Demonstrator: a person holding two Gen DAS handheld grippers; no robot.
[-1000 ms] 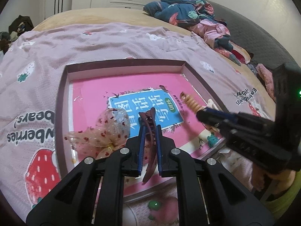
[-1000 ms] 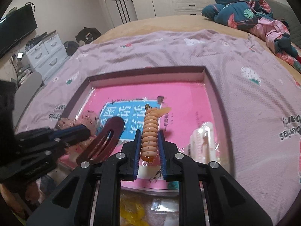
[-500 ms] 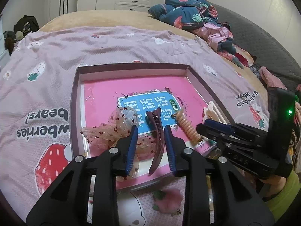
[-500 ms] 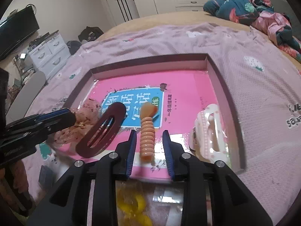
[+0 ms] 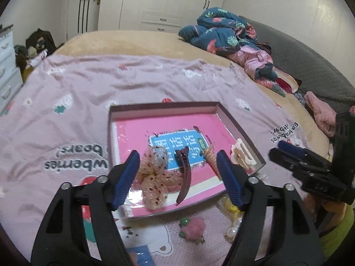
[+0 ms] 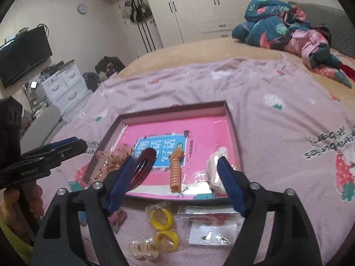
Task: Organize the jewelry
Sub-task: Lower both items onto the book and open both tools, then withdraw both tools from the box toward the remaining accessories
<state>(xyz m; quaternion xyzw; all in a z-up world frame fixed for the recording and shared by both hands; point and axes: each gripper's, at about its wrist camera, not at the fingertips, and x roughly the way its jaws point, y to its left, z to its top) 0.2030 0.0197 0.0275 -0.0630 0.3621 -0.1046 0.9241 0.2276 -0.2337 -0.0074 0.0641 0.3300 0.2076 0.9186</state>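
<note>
The dark red hair clip (image 5: 184, 175) and the orange spiral hair tie (image 6: 175, 173) you carried lie side by side on the pink floor of the shallow tray (image 5: 164, 106), which rests on the strawberry-print blanket (image 5: 66, 115). A sheer speckled bow (image 5: 155, 177) sits just left of the clip, a cream claw clip (image 5: 241, 155) by the right wall. Your left gripper (image 5: 177, 173) has just been opening; its jaws stand wide above the clip, gripping nothing. Your right gripper (image 6: 175, 177) has likewise just spread, empty, above the tie. Yellow rings (image 6: 163, 226) wait outside the tray's near edge.
</note>
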